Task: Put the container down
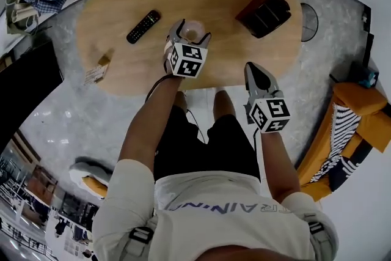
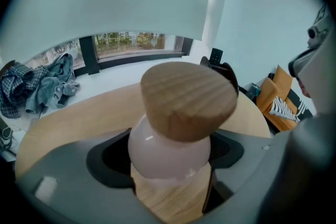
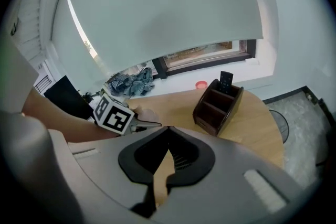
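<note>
Head view: left tool (image 1: 190, 33) grips the container (image 1: 194, 28) over the near half of the counter (image 1: 232, 58). Cannot tell if its base touches the wood. Risk: released while still lifted or leaning, it could topple and roll.

Left gripper view: jaws stand wide, pressed on the pink body under the wooden lid (image 2: 188, 98). Lid on, contents hidden.

Right gripper view: right tool (image 3: 167, 131) closed on nothing. Dark organiser (image 3: 218, 105) holds a remote (image 3: 226, 81) in the rear slot; front slots look empty.

bare tabletop (image 1: 227, 40) left of organizer (image 1: 264, 14)
</note>
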`<state>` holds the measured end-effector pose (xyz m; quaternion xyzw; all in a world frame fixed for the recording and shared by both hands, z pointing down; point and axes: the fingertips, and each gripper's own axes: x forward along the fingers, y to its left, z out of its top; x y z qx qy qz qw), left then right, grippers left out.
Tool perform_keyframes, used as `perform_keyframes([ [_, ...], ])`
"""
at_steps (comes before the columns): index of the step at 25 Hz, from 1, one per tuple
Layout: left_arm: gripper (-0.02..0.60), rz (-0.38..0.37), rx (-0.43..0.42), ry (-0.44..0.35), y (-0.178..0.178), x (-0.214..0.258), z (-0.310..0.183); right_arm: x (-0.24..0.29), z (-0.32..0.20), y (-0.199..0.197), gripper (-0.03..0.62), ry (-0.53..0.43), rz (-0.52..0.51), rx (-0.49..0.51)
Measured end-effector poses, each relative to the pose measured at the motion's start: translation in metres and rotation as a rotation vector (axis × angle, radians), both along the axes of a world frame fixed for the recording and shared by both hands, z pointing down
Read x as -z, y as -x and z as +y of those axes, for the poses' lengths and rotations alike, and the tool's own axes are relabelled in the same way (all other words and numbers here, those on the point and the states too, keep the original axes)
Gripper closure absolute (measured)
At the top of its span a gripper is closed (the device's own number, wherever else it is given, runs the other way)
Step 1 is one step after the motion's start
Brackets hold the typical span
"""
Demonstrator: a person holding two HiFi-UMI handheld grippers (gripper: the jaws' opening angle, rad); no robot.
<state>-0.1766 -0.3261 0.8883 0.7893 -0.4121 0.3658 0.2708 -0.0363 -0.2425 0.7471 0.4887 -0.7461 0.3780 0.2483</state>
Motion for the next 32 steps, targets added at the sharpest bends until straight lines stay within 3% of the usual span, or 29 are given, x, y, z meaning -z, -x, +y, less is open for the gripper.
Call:
perform_keyframes([
  [5, 0.181, -0.052, -0.016, 0.025, -0.009, -0.036, -0.003, -0.016, 0.014, 0.001, 0.577, 0.035, -0.017, -0.019],
  [13, 0.181, -0.113, 0.013, 0.034, -0.007, -0.055, -0.008, -0.025, 0.017, -0.006, 0.577, 0.046, -0.018, -0.044],
  [17, 0.181, -0.109, 0.038, 0.060, -0.004, -0.059, -0.007, -0.020, 0.017, -0.003, 0.577, 0.039, -0.026, -0.050],
  [20, 0.176, -0.087, 0.006, 0.093, -0.007, -0.059, -0.004, -0.017, 0.017, -0.004, 0.577, 0.031, -0.028, -0.054],
  [24, 0.136, -0.032, -0.018, 0.086, -0.011, -0.037, -0.007, -0.007, 0.019, -0.002, 0.577, 0.017, -0.036, -0.056],
  [28, 0.118, -0.031, -0.074, 0.072, -0.010, -0.005, 0.000, 0.011, 0.016, -0.003, 0.577, -0.012, -0.045, -0.045],
  [32, 0.120, 0.012, -0.031, 0.087, 0.002, 0.043, 0.015, 0.040, 0.006, -0.007, 0.577, -0.062, -0.054, -0.044],
])
